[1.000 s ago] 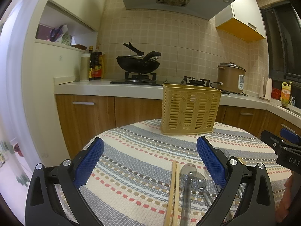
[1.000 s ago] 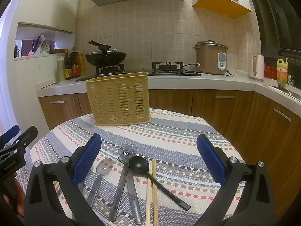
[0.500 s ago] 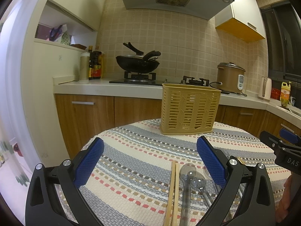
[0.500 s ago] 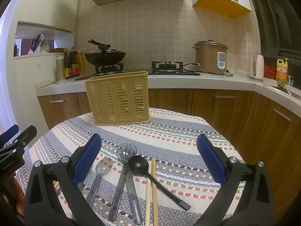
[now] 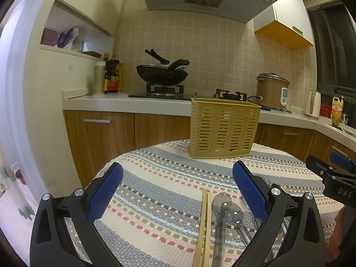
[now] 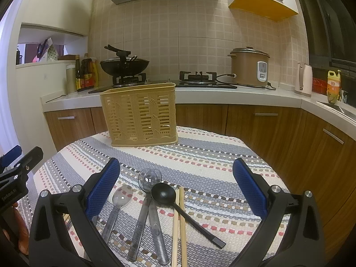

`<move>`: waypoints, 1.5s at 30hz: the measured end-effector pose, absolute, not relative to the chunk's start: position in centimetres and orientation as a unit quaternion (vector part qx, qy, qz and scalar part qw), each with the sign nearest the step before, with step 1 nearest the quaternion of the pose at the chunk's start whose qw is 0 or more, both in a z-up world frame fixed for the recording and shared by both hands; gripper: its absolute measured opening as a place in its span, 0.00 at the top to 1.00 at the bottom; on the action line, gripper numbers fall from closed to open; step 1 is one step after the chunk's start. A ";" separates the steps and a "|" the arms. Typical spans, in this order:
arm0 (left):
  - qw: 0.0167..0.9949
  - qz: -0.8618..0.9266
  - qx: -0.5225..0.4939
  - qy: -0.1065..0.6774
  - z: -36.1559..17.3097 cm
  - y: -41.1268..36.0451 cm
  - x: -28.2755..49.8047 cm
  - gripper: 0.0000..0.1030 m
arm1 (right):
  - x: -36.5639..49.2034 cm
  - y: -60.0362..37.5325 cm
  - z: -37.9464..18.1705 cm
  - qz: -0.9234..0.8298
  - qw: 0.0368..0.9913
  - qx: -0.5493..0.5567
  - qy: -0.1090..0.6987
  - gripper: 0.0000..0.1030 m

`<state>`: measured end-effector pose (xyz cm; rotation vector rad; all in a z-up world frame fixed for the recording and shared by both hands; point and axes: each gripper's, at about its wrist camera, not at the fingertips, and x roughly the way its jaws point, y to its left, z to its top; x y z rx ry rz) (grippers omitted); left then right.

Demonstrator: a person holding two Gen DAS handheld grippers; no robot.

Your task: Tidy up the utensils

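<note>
A tan slotted utensil basket (image 5: 223, 131) (image 6: 141, 114) stands upright at the far side of the round table. On the striped cloth lie a pair of wooden chopsticks (image 5: 203, 224), clear plastic spoons (image 5: 220, 209) (image 6: 118, 202) and, in the right wrist view, a black spoon (image 6: 163, 194) crossing another chopstick pair (image 6: 179, 227). My left gripper (image 5: 178, 191) hangs open above the near cloth, with chopsticks and spoons between and below its fingers. My right gripper (image 6: 175, 185) is open too, over the spoons and chopsticks. Neither holds anything.
The table's striped cloth (image 6: 211, 155) falls away at a round edge. Behind it runs a kitchen counter (image 5: 124, 103) with a black wok (image 5: 162, 73) on the stove, bottles (image 5: 111, 77), a rice cooker (image 6: 248, 67) and a kettle (image 6: 303, 80). Wooden cabinets stand below.
Both views have shifted very slightly; the basket sits a touch lower and nearer left in each. No utensil has moved and both grippers stay open.
</note>
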<state>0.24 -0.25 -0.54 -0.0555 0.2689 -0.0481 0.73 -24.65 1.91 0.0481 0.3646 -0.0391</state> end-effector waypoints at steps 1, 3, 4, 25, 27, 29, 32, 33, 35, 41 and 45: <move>0.990 -0.024 -0.028 0.134 -0.5 -0.3 0.2 0.07 | 0.7 -24.7 1.9 -0.020 0.983 0.024 0.181 0.06; 0.990 -0.024 -0.028 0.135 -0.6 -0.3 0.2 0.07 | 0.7 -24.6 1.9 -0.020 0.983 0.024 0.181 0.06; 0.990 -0.026 -0.028 0.135 -0.5 -0.2 0.3 0.07 | 0.8 -24.6 1.9 -0.020 0.983 0.023 0.182 0.06; 0.858 -0.207 0.012 0.471 -3.8 0.3 8.9 0.54 | 9.5 -27.7 3.6 0.050 0.911 -0.043 0.408 0.58; 0.847 -0.210 0.021 0.489 -5.1 -0.4 9.3 0.62 | 10.5 -27.7 2.5 0.074 0.894 -0.043 0.441 0.62; 0.837 -0.204 0.029 0.508 -6.2 -0.9 10.0 0.64 | 11.2 -27.5 1.0 0.098 0.873 -0.044 0.476 0.64; 0.836 -0.204 0.039 0.508 -6.4 -1.4 10.3 0.65 | 11.4 -26.9 -0.4 0.122 0.851 -0.058 0.508 0.65; 0.835 -0.205 0.039 0.509 -6.4 -1.4 10.4 0.65 | 11.4 -26.7 -0.7 0.127 0.847 -0.063 0.512 0.65; 0.833 -0.204 0.046 0.512 -6.3 -1.6 10.6 0.66 | 11.4 -26.1 -1.3 0.137 0.839 -0.075 0.522 0.72; 0.831 -0.201 0.060 0.516 -5.9 -2.4 11.6 0.67 | 11.0 -24.6 -2.4 0.145 0.821 -0.123 0.538 0.81; 0.832 -0.191 0.076 0.515 -6.1 -2.9 12.2 0.68 | 10.9 -24.3 -2.8 0.145 0.816 -0.135 0.543 0.87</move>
